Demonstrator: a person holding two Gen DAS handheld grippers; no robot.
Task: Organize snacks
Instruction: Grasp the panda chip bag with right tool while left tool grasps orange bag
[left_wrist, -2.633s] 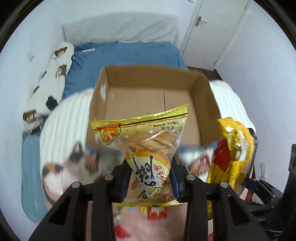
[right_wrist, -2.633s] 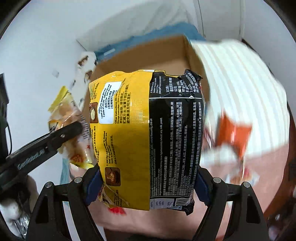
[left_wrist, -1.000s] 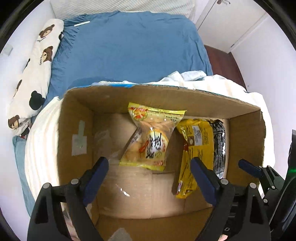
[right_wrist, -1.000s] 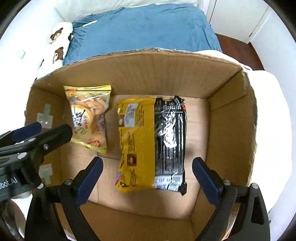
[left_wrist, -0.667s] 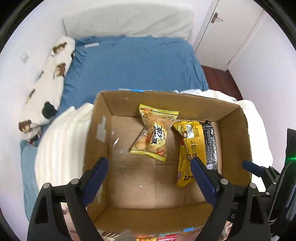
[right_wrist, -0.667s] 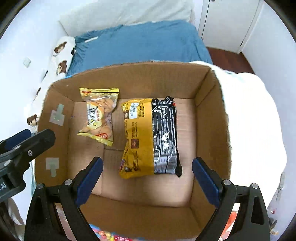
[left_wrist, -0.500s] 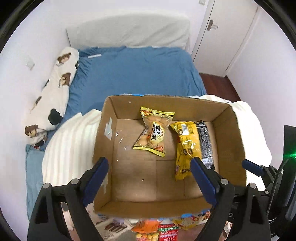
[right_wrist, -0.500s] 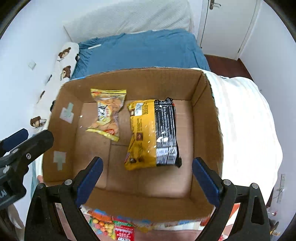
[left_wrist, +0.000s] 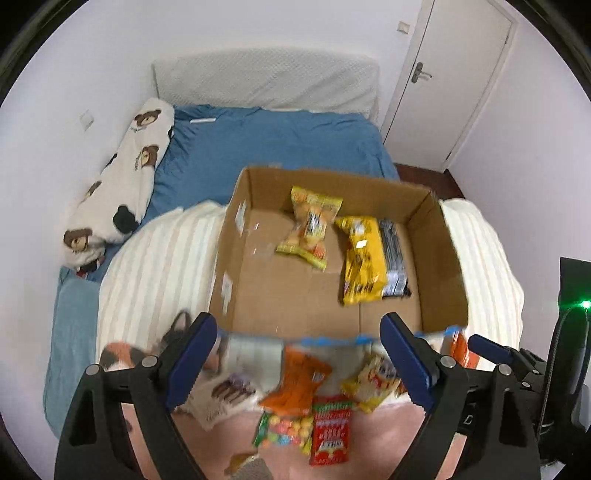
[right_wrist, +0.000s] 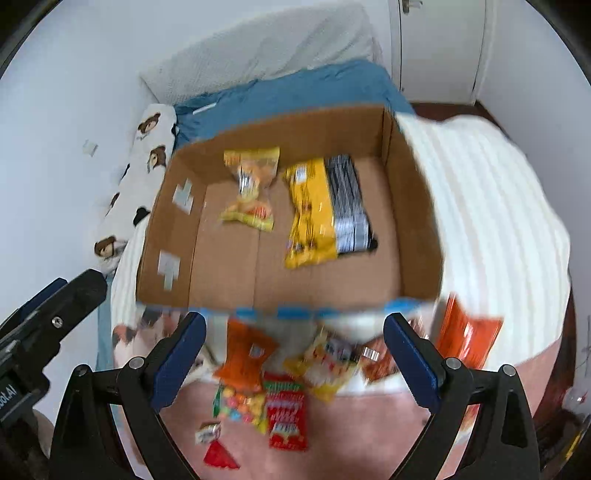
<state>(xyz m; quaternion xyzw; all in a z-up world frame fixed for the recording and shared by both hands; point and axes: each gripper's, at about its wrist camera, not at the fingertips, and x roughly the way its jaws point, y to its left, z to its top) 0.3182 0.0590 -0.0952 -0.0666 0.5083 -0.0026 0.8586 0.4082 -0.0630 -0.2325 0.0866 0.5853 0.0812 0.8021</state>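
Two packets lie inside the cardboard box (left_wrist: 439, 258): a yellow biscuit bag (left_wrist: 310, 229) toward its far wall and, just beside it, a yellow-and-black noodle pack (left_wrist: 373, 258). Left gripper (left_wrist: 299, 360) and right gripper (right_wrist: 295, 354) both spread wide, holding nothing. Blurred loose snacks (right_wrist: 280, 391), perhaps six, sit before the box.

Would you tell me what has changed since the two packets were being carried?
Both tongs let go: the yellow biscuit packet and the yellow-and-black noodle packet now lie in the cardboard box. The left tongs and right tongs, open and empty, have pulled back over the loose snacks. The box stayed put.
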